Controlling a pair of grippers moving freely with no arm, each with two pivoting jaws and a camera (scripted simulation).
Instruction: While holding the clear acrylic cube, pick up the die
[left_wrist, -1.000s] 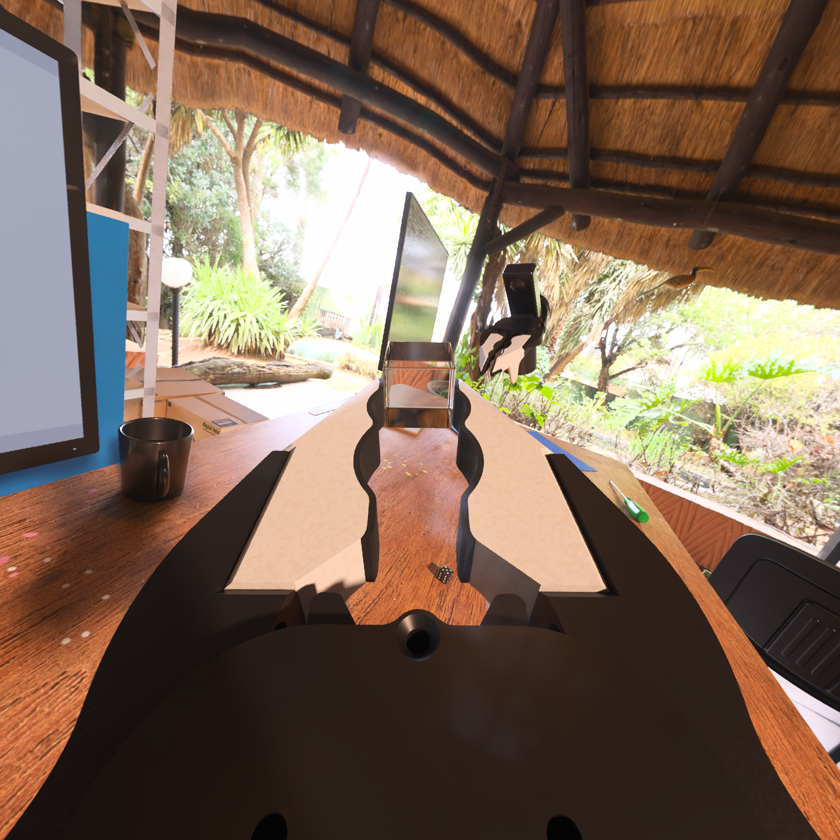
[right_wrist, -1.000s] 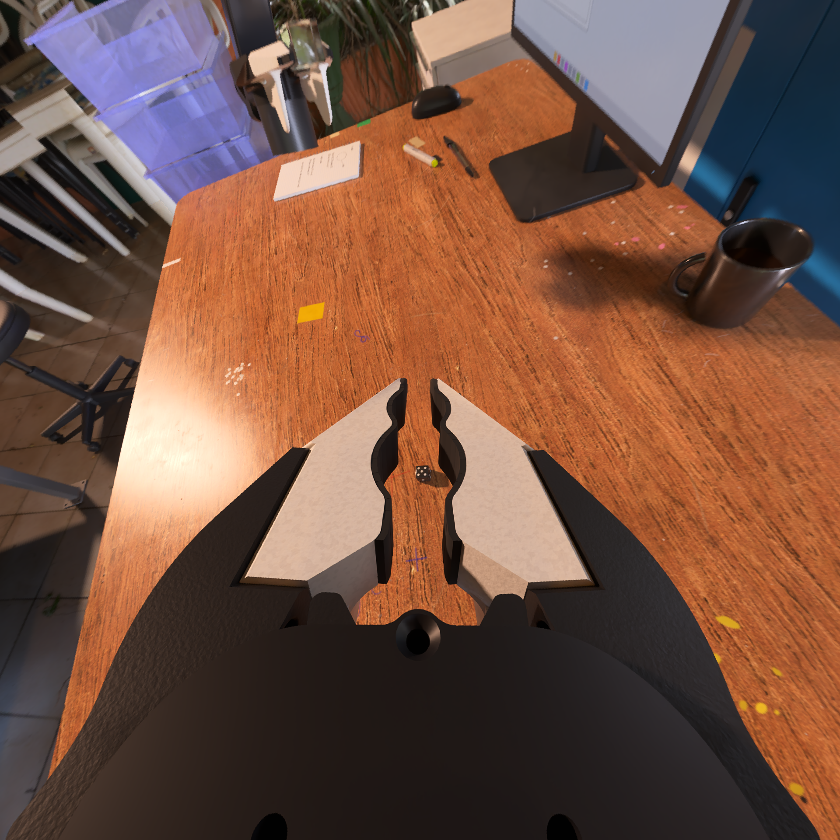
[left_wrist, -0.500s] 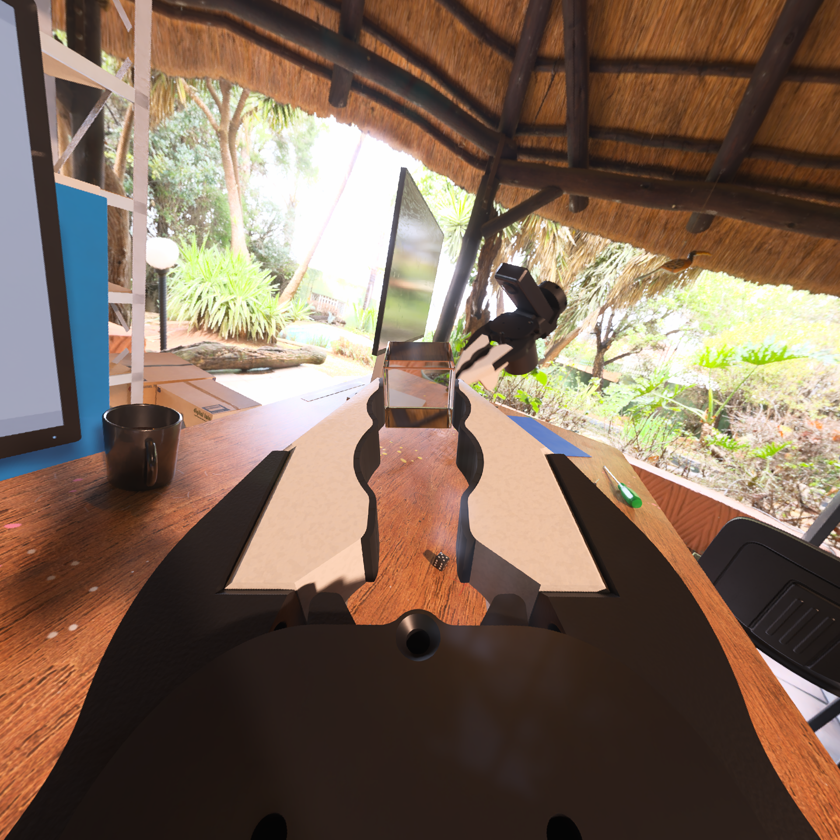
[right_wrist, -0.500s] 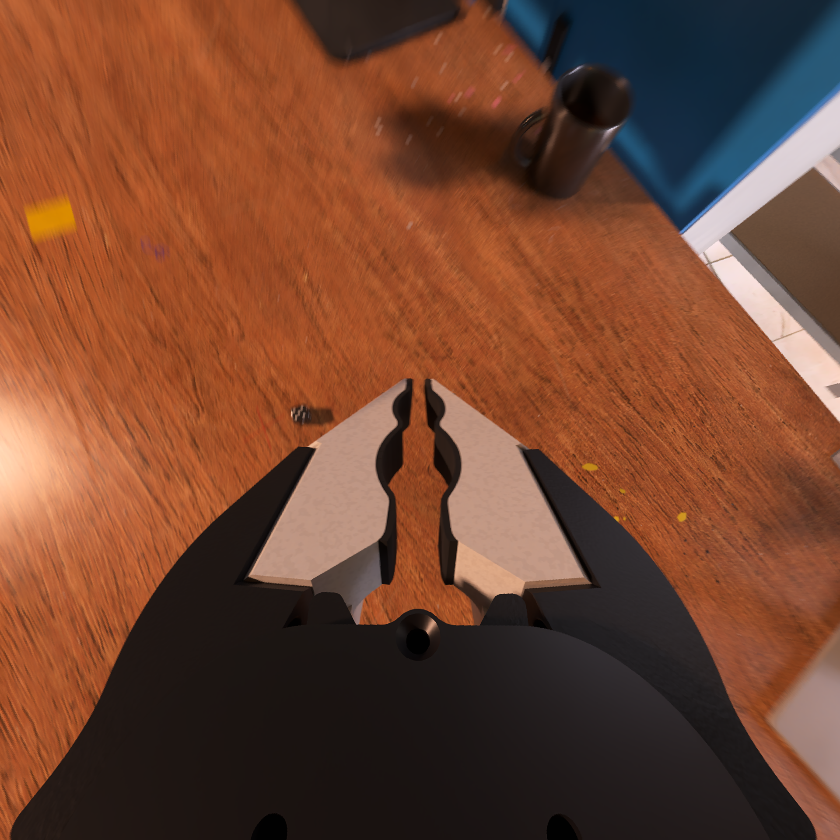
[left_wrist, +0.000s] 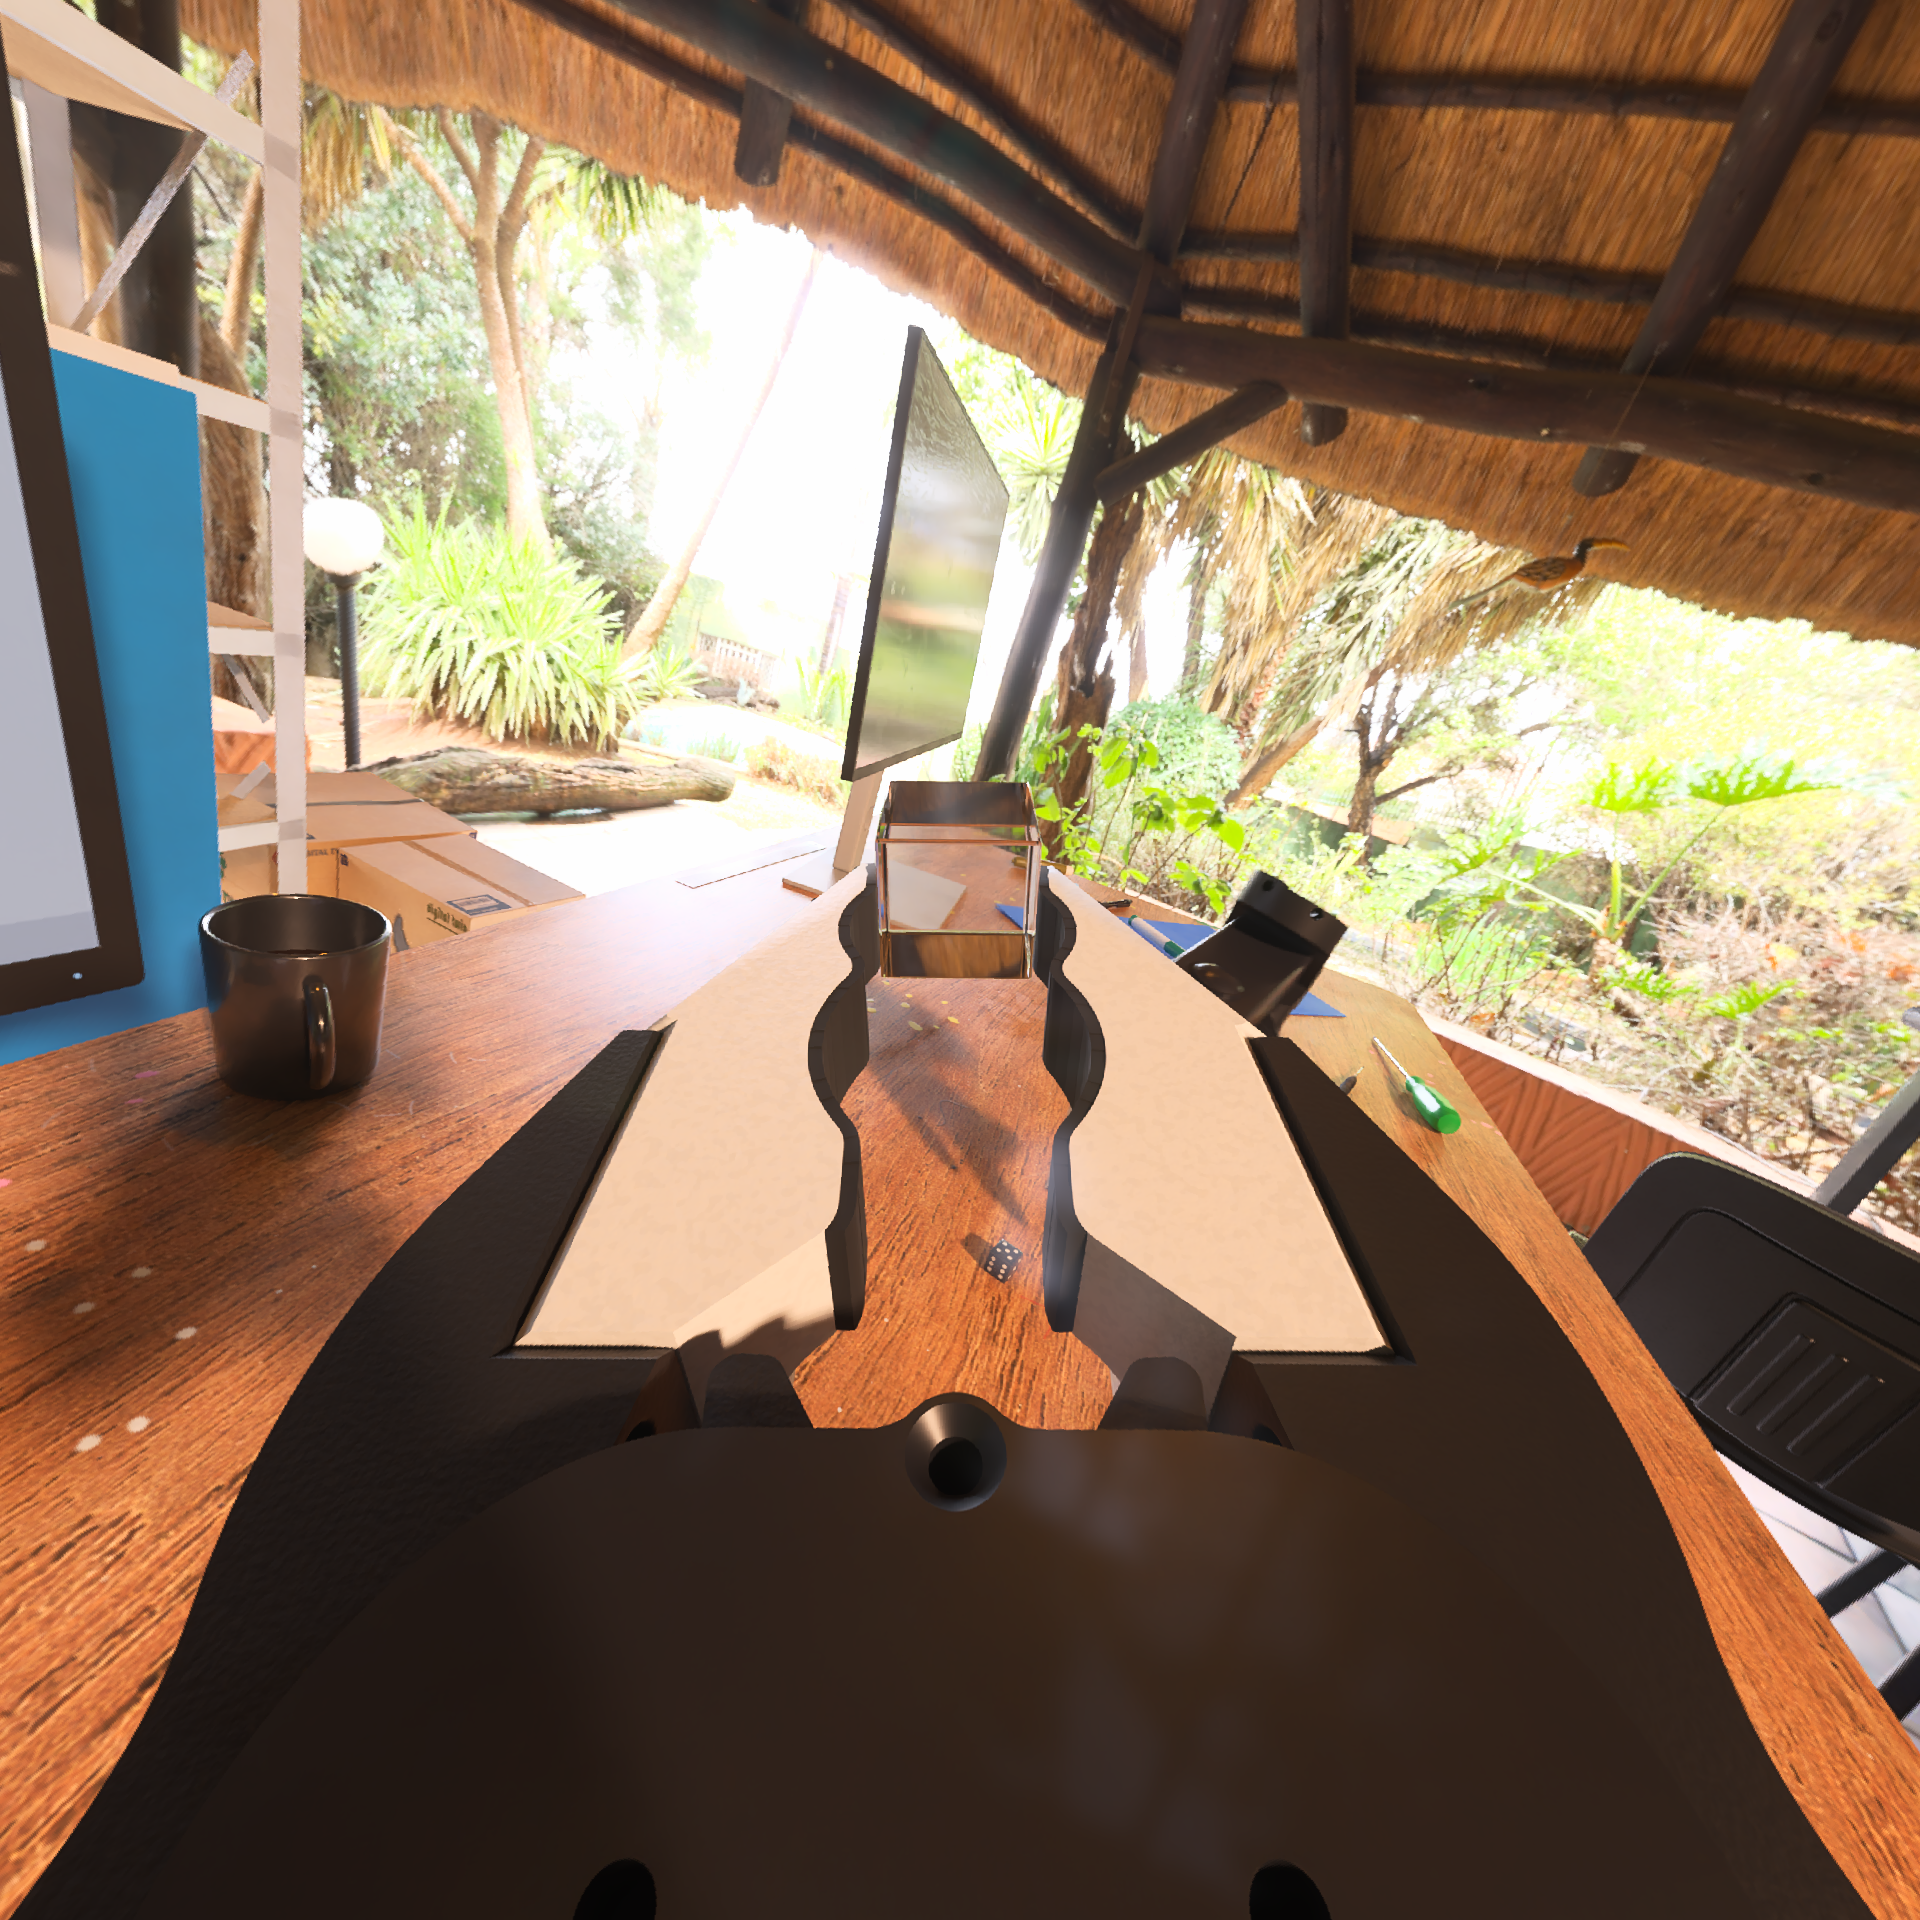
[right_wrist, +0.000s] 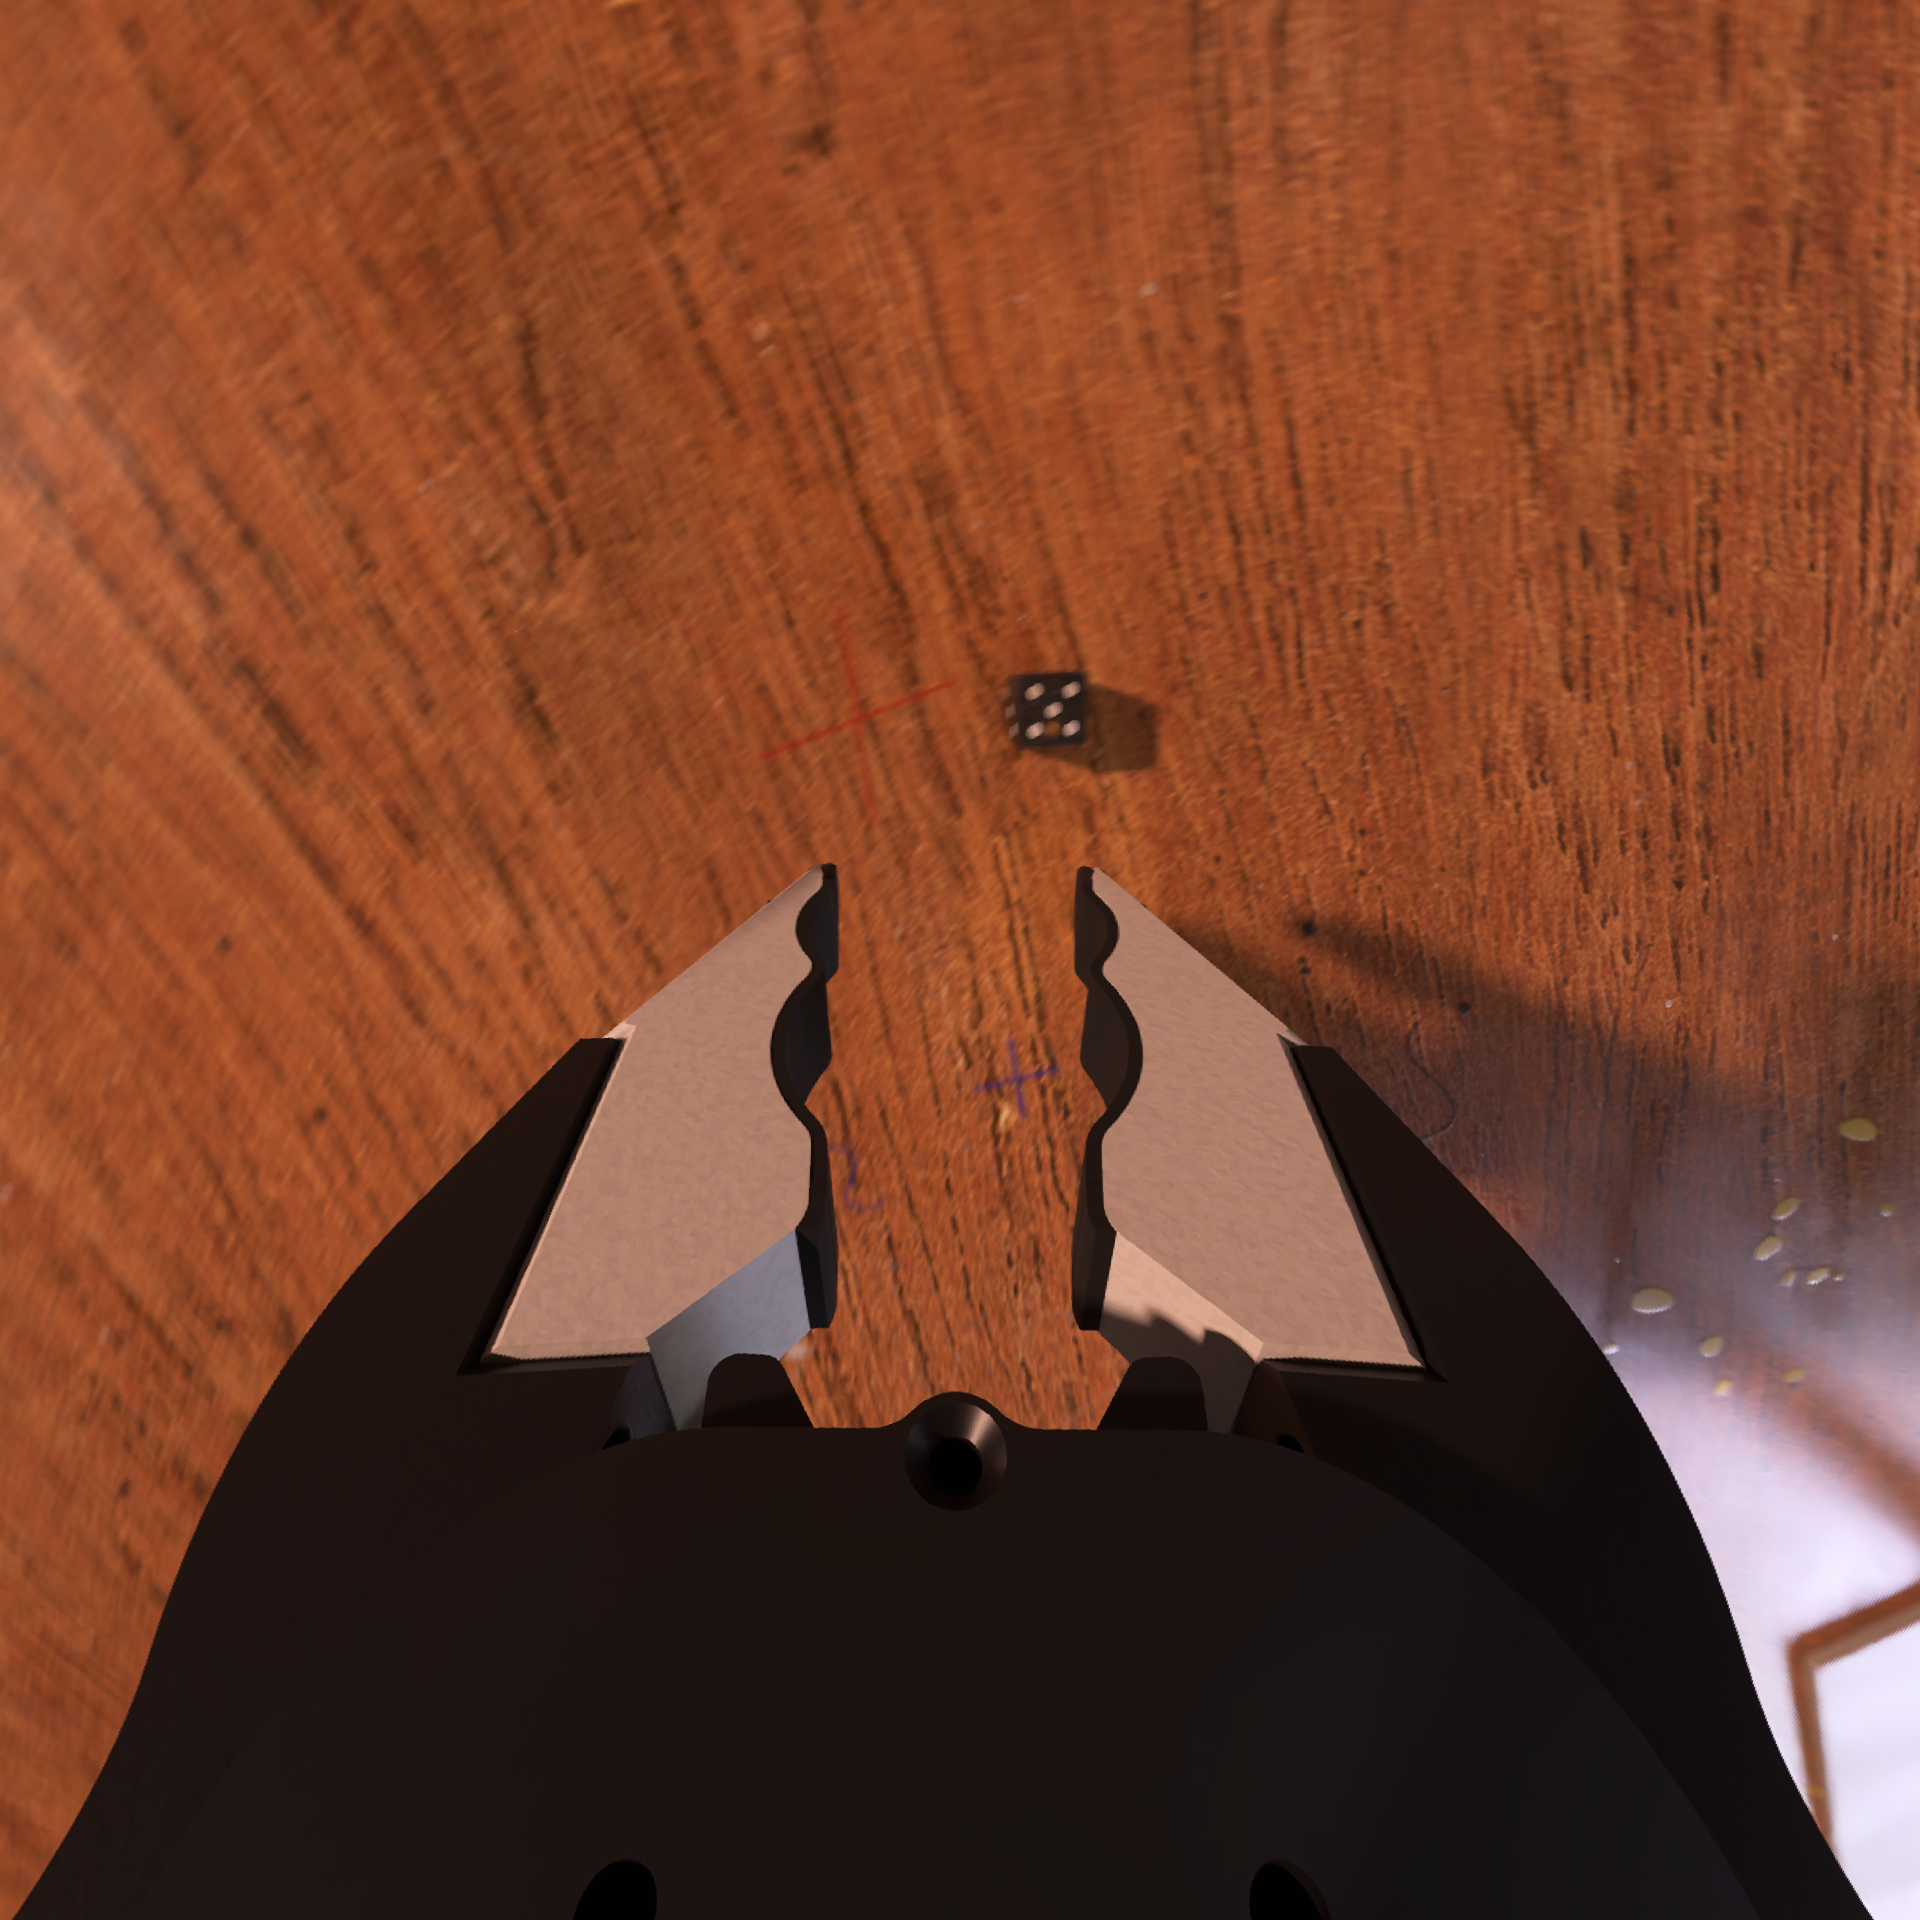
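The left gripper (left_wrist: 957, 883) is pinching the clear acrylic cube (left_wrist: 957, 879) between its fingertips, holding it above the wooden counter (left_wrist: 623, 997). The right gripper (right_wrist: 956, 871) is hanging over the counter with its fingers spread and nothing between them. The die (right_wrist: 1047, 709) is lying on the wood just beyond those fingertips, beside a faint red cross (right_wrist: 858, 713), untouched

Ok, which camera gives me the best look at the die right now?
The right wrist view: the die lies in the open on the desk, just ahead of the open right tongs, pips visible. In the left wrist view it is tiny, between the left tongs' fingers.
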